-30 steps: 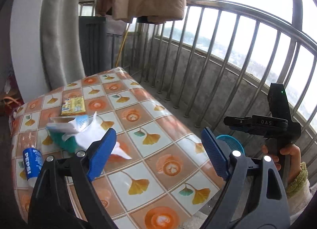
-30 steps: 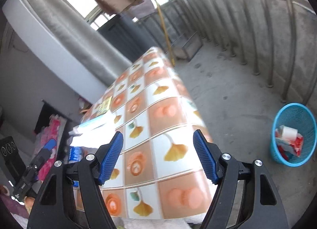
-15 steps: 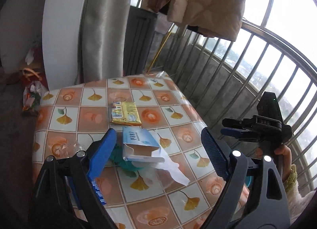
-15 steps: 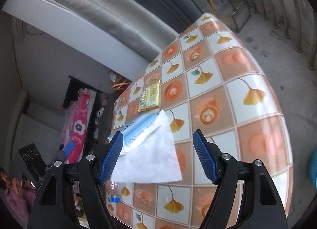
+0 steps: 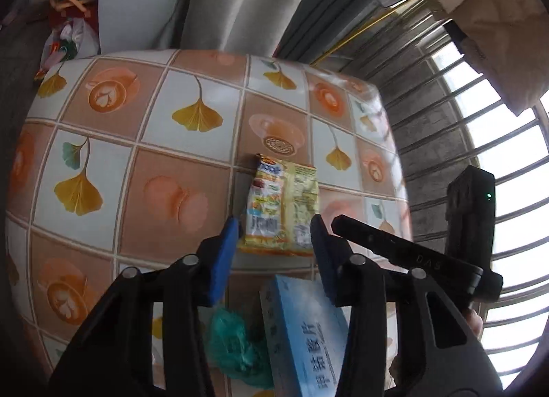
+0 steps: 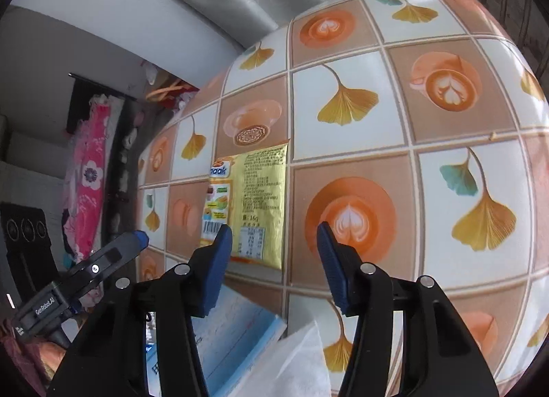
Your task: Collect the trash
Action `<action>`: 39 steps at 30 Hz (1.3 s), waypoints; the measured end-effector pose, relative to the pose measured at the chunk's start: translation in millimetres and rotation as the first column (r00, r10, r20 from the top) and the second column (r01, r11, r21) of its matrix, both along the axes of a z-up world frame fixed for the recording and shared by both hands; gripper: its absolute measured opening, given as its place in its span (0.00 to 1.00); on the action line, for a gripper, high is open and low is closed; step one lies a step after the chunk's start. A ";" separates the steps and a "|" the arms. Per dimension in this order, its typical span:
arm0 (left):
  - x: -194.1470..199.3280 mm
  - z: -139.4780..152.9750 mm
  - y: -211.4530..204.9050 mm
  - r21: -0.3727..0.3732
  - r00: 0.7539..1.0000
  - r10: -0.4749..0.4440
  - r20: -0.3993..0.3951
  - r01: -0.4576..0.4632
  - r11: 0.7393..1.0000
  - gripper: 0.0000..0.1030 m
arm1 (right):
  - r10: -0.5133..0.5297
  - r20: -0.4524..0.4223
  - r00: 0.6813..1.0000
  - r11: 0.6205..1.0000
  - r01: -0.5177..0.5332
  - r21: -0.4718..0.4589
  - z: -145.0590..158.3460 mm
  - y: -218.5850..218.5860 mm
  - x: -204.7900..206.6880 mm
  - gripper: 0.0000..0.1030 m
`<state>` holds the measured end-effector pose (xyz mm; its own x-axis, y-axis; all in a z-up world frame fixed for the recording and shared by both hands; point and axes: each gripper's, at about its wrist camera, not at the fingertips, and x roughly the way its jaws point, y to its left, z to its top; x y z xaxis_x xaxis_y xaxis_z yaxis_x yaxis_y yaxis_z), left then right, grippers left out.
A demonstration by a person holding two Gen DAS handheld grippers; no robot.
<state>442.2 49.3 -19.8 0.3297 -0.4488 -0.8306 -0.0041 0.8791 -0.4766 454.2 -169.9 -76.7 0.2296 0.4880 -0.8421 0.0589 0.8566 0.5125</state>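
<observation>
Counter: snack packet flat. Left tool closing, straddling packet, not clamped. Right tool closing, empty, apart.

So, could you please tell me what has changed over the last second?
Both grippers swung from the table's near end over to the yellow snack wrapper. The left gripper and right gripper have just been closing; neither grips anything yet. The wrapper, blue box and white tissue lie where they were.
</observation>
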 end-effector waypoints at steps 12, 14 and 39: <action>34.5 -59.4 -23.0 -0.007 0.987 -0.073 -0.140 0.073 0.997 0.06 | 0.029 -0.023 0.999 0.994 -0.026 0.106 -21.3 -6.3 4.5 0.36; 33.1 -58.9 -24.3 -0.006 0.989 -0.071 -0.131 0.071 0.997 0.06 | 0.016 -0.023 1.000 0.994 -0.014 0.110 -23.0 -10.1 2.0 0.28; -99.5 123.9 -125.0 -0.096 0.876 -0.434 0.210 0.460 0.883 0.06 | -0.235 0.259 0.937 0.918 0.126 0.375 109.5 -143.8 -192.5 0.06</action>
